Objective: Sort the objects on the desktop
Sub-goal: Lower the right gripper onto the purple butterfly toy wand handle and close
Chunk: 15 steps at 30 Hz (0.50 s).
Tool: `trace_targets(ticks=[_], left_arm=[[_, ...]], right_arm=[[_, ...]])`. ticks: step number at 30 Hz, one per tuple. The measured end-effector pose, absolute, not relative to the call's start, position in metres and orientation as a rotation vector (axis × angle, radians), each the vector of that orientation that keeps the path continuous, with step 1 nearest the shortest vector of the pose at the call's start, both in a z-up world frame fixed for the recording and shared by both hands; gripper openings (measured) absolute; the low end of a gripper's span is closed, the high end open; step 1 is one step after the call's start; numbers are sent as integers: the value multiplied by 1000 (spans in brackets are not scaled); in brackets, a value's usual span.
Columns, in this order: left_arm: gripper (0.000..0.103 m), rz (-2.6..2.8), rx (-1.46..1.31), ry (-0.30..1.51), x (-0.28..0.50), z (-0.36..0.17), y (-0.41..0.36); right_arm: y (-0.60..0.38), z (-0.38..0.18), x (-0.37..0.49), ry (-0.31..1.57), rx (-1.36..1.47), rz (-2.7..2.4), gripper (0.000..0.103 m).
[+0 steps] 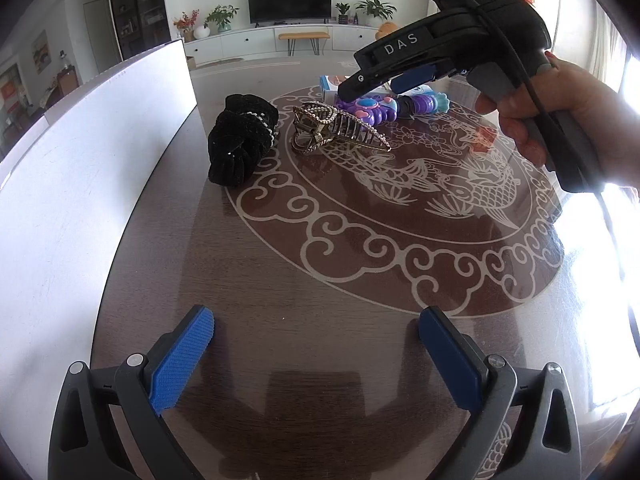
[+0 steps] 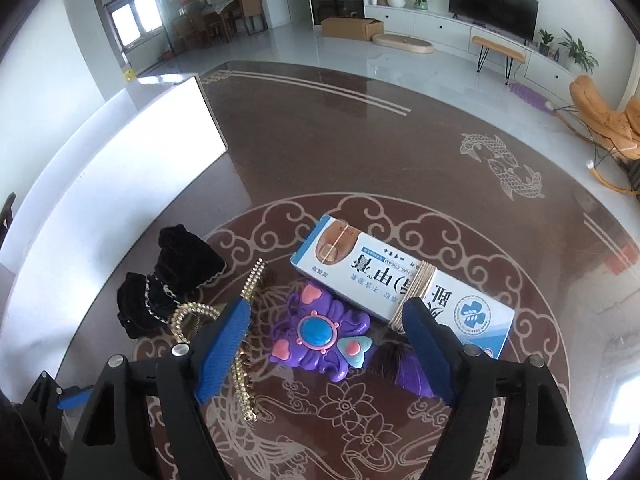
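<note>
A purple toy comb [image 2: 320, 336] with a blue gem lies on the brown patterned table [image 2: 320, 140]. My right gripper [image 2: 328, 340] hovers over it, open, one blue pad on each side and neither touching it. Behind the comb lies a white and blue cream box [image 2: 400, 276] bound with rubber bands. To its left are a gold rhinestone hair claw [image 2: 245, 388] and a black velvet scrunchie [image 2: 176, 280]. The left wrist view shows the scrunchie [image 1: 240, 144], claw [image 1: 332, 128], comb [image 1: 380, 110] and right gripper [image 1: 372, 84] far ahead. My left gripper [image 1: 318, 344] is open over bare table.
A tall white box [image 1: 100, 160] stands along the table's left side, also visible from the right wrist [image 2: 140, 160]. A person's hand [image 1: 560, 120] holds the right gripper's handle, with its cable trailing down. Beyond the table are a living room floor, TV and chairs.
</note>
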<state>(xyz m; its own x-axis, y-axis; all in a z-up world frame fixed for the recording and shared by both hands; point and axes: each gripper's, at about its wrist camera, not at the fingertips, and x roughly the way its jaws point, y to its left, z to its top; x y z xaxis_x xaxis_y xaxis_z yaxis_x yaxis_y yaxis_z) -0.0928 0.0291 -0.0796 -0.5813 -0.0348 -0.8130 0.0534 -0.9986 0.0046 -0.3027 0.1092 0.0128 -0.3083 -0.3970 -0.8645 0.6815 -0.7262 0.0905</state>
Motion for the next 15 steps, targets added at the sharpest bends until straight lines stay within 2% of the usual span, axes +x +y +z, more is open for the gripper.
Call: trace_targets(ticks=[10,15], left_arm=[[103,-2748,1410,31,-95,-81,29],[103,-2749,1410,32,-95,-81,29]], right_arm=[[148,14,-252,282,1335,-1837,75],[141,4,-244,487,1313,-1899,75]])
